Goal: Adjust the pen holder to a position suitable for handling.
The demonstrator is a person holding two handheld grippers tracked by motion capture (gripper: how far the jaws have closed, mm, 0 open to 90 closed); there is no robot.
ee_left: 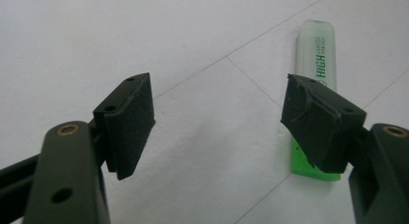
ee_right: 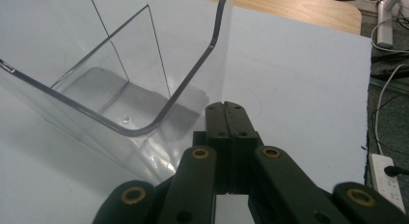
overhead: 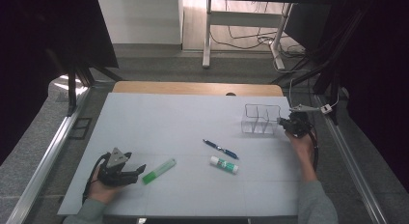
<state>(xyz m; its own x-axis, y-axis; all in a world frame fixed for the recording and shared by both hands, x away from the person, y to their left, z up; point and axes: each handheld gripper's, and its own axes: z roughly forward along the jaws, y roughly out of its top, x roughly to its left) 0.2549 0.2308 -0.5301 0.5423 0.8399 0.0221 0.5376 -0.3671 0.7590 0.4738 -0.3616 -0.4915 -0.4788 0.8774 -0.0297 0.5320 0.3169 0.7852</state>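
A green highlighter lies on the white table top just right of my left gripper. In the left gripper view the jaws of the left gripper stand wide apart over bare table, and the highlighter lies partly behind the right-hand pad. A clear plastic organiser with dividers stands at the right. My right gripper is at its right side. In the right gripper view the right gripper has its jaws pressed together, tips at the foot of the organiser wall; nothing is seen between them.
A blue pen and a white glue stick with a green cap lie mid-table. The wooden table edge runs along the back. A white power strip and cables lie on the floor to the right.
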